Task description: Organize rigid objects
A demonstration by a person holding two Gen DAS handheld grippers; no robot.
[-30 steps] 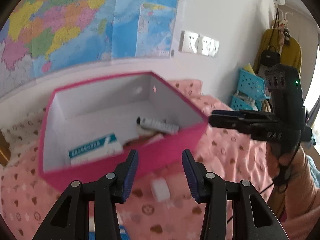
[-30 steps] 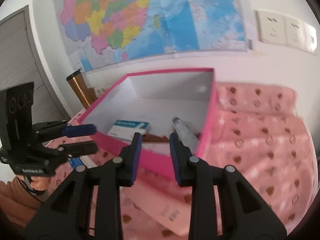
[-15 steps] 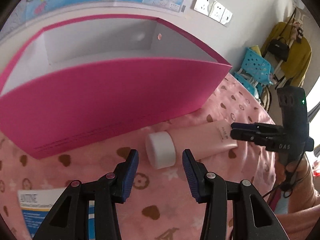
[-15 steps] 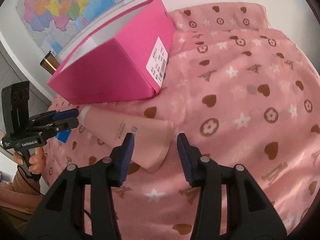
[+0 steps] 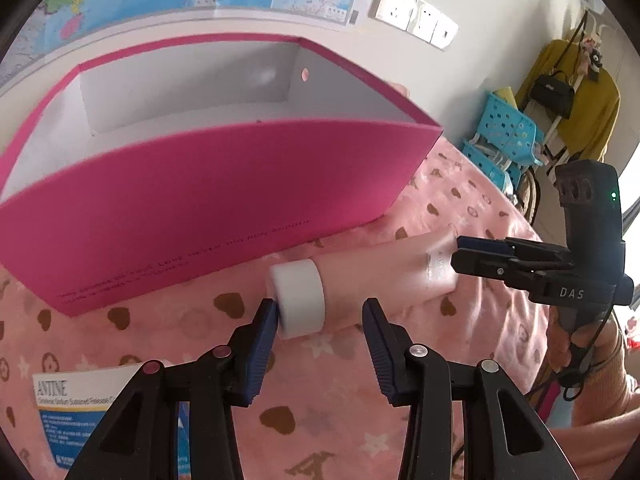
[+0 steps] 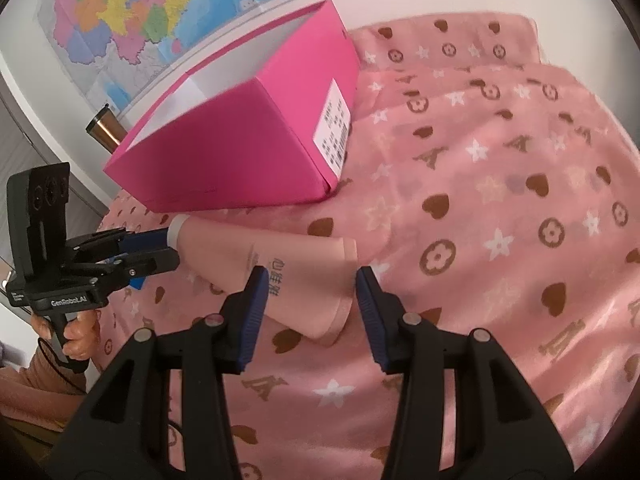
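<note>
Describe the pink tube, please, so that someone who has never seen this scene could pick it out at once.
Find the open pink box on the pink patterned blanket. Right in front of its long side lies the pink tube, flat on the blanket and apart from the box. Its wide white cap, its flat crimped other end and the dark printed characters set it apart from the blue and white carton nearby.

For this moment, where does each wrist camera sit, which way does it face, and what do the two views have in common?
Left wrist: sits behind the left gripper, facing the tube's white cap and the pink box; the right gripper and its hand show at right.
Right wrist: sits behind the right gripper, facing the tube's flat end; the left gripper and its hand show at left.
Shared: pink tube, box, blanket, wall map.
</note>
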